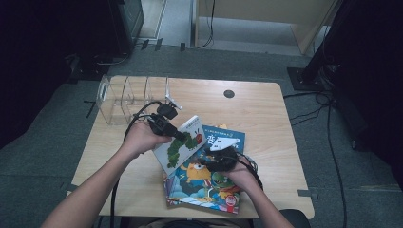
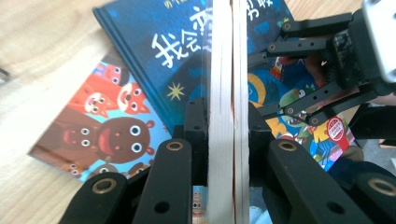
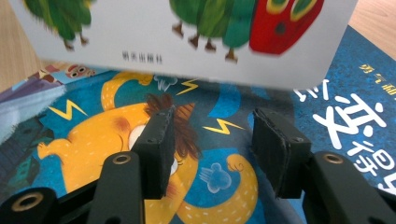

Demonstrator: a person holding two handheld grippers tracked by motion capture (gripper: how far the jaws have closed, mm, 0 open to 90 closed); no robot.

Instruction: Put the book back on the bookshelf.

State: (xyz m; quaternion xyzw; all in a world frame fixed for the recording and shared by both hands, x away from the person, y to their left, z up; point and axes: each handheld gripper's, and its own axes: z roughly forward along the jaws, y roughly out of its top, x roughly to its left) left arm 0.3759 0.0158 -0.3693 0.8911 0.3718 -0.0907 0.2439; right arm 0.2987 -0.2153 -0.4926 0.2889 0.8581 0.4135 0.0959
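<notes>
I am holding the caterpillar book [image 1: 183,142] in the left tool [image 1: 179,137], whose jaws are clamping both faces of the board pages near one edge, seen edge-on in the left tool view [image 2: 227,116]. The book is hanging tilted just above the stack of books [image 1: 209,180] at the near middle of the counter [image 1: 266,109]. The right tool [image 3: 212,149] is standing part open with nothing between its pads, poised just over the monster book [image 3: 140,140] below the lifted cover. The clear rack [image 1: 126,97] is standing at the far left.

Risks, in my judgement: the grip is sitting close to the edge, so the book could pivot or slide out. The right tool could also snag the cover while I am swinging the book leftwards.
</notes>
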